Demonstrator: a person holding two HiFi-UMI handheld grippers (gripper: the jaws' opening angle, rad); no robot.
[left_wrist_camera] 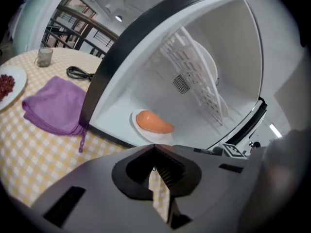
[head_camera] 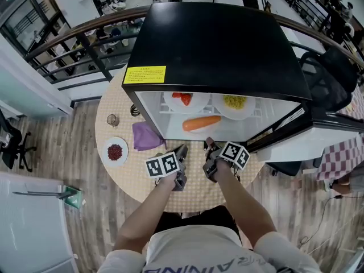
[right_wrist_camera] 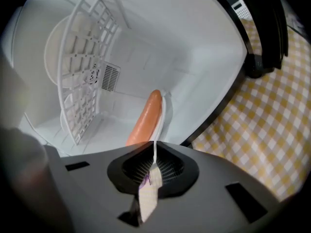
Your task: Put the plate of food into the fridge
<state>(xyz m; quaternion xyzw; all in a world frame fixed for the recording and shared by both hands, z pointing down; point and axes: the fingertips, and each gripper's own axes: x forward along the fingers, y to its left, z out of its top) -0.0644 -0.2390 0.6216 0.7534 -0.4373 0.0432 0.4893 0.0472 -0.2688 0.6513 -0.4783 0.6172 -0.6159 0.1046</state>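
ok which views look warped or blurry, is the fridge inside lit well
Head view: sharp, fisheye bows the railing; the fridge interior is bright and even. Left gripper view: dark vignetted corners, soft blur at the right edge. Right gripper view: same vignette, carrot and plate crisp, grey blur at lower left.

Bright even light, fisheye-curved edges

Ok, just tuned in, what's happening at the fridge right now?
A person stands at the open fridge on the table with a gripper in each hand. The plate with the carrot already sits on the fridge floor. The right gripper appears closed on the plate's near rim; the left gripper is shut and empty, just outside the opening.
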